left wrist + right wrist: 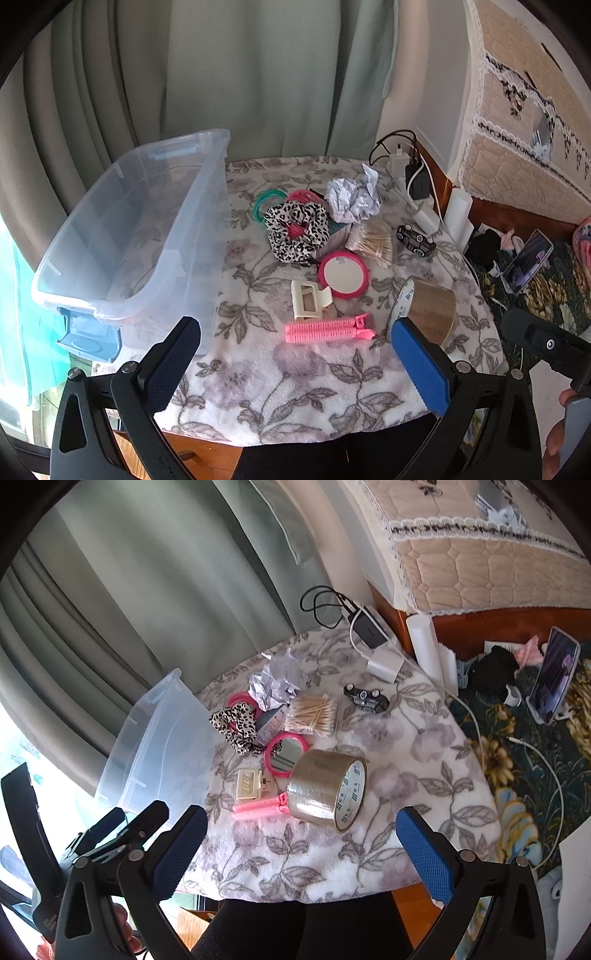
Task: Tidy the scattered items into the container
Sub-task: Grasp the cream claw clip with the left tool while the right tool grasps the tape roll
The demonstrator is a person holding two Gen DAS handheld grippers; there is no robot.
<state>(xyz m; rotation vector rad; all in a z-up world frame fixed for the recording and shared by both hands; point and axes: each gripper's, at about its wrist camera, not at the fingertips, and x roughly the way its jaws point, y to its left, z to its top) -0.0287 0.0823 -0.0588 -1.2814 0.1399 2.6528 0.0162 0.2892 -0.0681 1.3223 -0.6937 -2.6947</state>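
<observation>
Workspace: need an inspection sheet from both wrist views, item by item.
Surface: floral fleece cloth over a wooden table.
Job's things: clear plastic bin with blue latches at left, nothing seen inside; brown packing tape roll, pink hair roller, cream claw clip, pink round mirror, leopard scrunchie, cotton swab pack, crumpled paper ball, black toy car, teal hair ties, all outside the bin.
Clutter: white cylinder.
Grippers: left gripper open, empty; right gripper open, empty.
Cables: black and white chargers at the far edge.
Surroundings: grey-green curtain, phone.
</observation>
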